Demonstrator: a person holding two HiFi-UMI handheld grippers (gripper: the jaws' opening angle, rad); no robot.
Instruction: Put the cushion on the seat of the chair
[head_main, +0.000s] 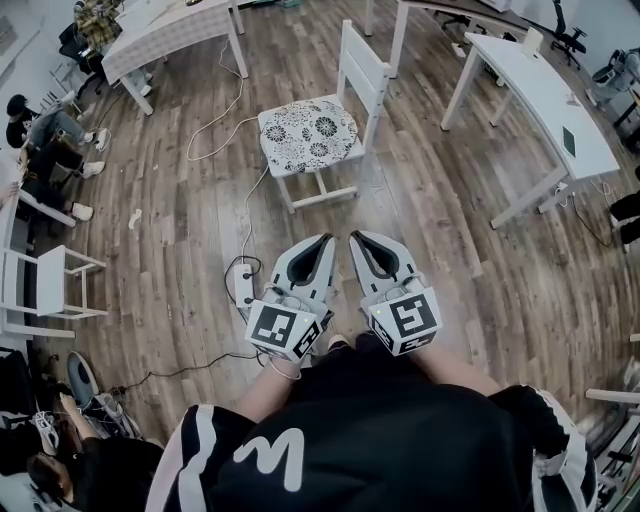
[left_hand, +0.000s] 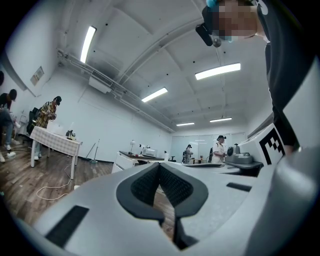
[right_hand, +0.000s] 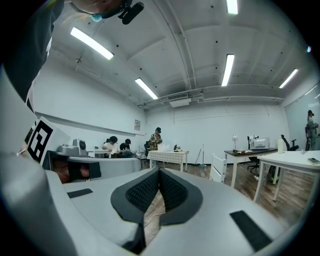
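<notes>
Left gripper (head_main: 322, 245) and right gripper (head_main: 360, 242) sit side by side at lower centre, held level, jaws pressed together on nothing. Above them the cushion (head_main: 308, 134) lies on the chair (head_main: 362, 68) seat. Bare floor (head_main: 420, 200) lies between, with a table (head_main: 545, 95) at the right edge.

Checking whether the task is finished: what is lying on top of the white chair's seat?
A black-and-white patterned cushion lies on the white chair, covering the seat. The seat surface beneath it cannot be seen.
</notes>
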